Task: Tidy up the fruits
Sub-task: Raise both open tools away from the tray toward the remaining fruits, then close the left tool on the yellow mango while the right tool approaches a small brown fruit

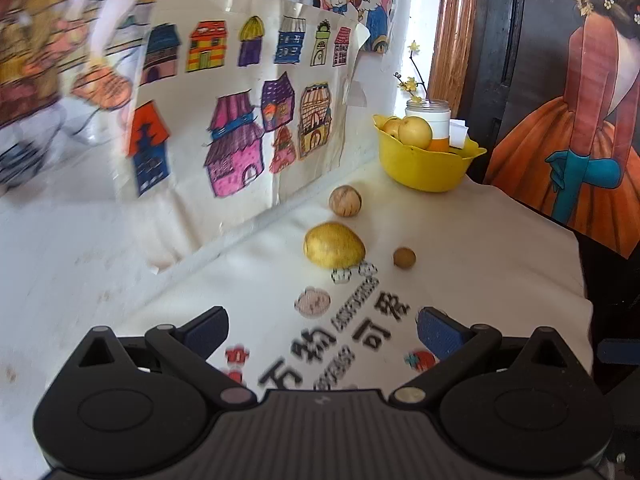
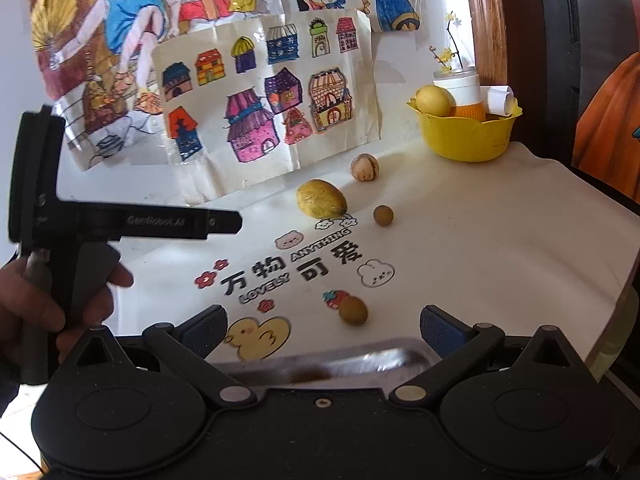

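I saw open bench (image 2: 500, 240) right of the small brown fruit (image 2: 383, 214), while the yellow fruit (image 2: 321, 198) and walnut (image 2: 364, 167) crowded the path toward the yellow bowl (image 2: 466, 138).

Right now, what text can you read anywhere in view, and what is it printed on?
"万物可爱" in large black characters on the white tablecloth.
"ANYTHING" above it on the same cloth.
"LOVELY" below it on the same cloth.
"GenRobot.AI", faint, on the black bar of the left gripper; the last letters are unclear.
In the left wrist view the cloth print is blurred.
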